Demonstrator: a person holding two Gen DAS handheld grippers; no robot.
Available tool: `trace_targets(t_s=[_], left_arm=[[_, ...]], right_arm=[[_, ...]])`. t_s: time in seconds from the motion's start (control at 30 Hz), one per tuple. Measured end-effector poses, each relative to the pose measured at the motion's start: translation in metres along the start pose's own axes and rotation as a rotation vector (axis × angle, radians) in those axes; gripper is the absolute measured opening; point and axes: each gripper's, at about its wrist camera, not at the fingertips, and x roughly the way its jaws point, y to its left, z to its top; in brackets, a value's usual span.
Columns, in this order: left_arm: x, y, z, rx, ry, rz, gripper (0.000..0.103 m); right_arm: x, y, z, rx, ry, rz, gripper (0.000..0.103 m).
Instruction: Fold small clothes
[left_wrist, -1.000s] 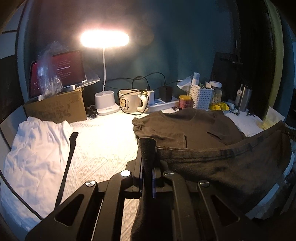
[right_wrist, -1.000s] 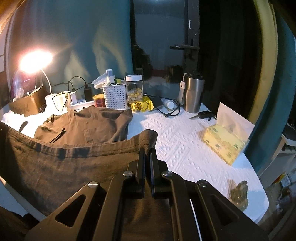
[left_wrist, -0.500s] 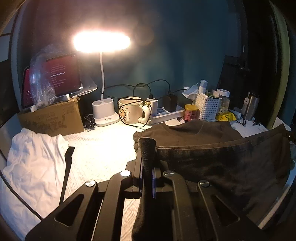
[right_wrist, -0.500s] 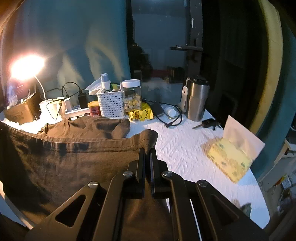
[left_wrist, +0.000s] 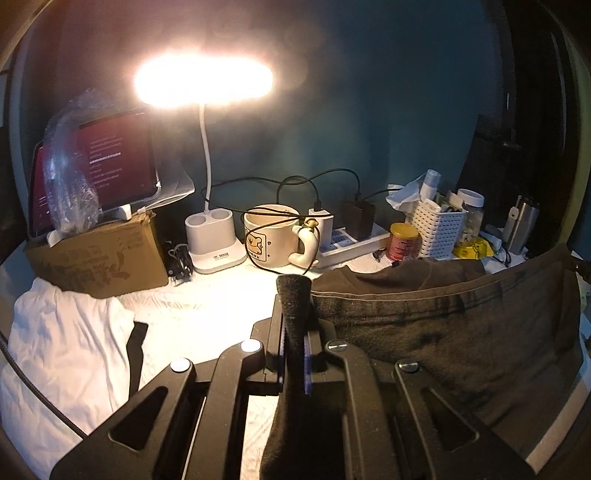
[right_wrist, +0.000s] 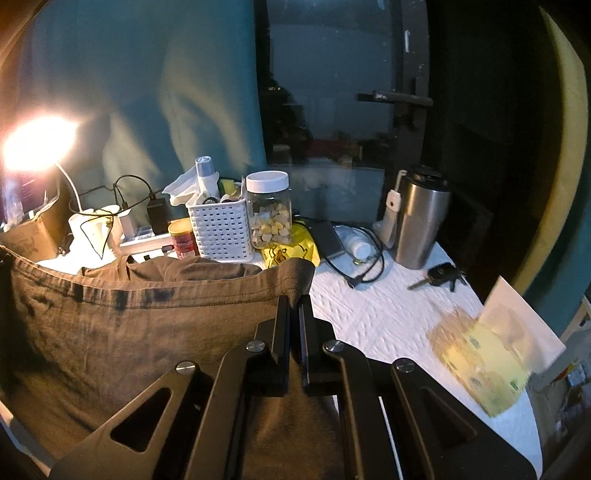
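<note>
Here, at the far left of my table (left_wrist: 207, 314), a crumpled white garment (left_wrist: 62, 354) lies below a cardboard box (left_wrist: 99, 258) that carries a red-lit tablet (left_wrist: 107, 162). A glaring desk lamp (left_wrist: 203, 79) stands next, with a cream mug (left_wrist: 271, 236) and a power strip (left_wrist: 351, 238) just beside its base. My left gripper (left_wrist: 294, 306) is clamped on one hem corner of the dark brown shirt (left_wrist: 443, 332), a tuft of cloth poking up above the closed fingers. The hem runs taut across to my right gripper (right_wrist: 294, 306), pinched tight on the other corner, so the lower half of the shirt hangs lifted between my two hands while its collar end lies flat on the white tabletop behind. Beyond the hem sit a red tin (right_wrist: 183, 236), a white perforated basket (right_wrist: 221, 230) and a clear jar (right_wrist: 269, 214) of pale pieces. Farther right stand a steel tumbler (right_wrist: 419, 225), with a car key (right_wrist: 441, 275) lying near it and a yellow tissue pack (right_wrist: 487, 365) at the table's right edge.
</note>
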Motion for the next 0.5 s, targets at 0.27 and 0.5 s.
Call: trace_targets(t_s=[0.27, 0.5], left_arm=[[0.034, 0.009, 0.018, -0.003, 0.008, 0.008, 0.006], [0.065, 0.011, 0.031, 0.043, 0.027, 0.009, 0.006]], right_arm=[[0.034, 0.001, 0.025, -0.002, -0.005, -0.001, 0.005], [0.07, 0.005, 0.043, -0.039, 0.012, -0.007, 0.005]])
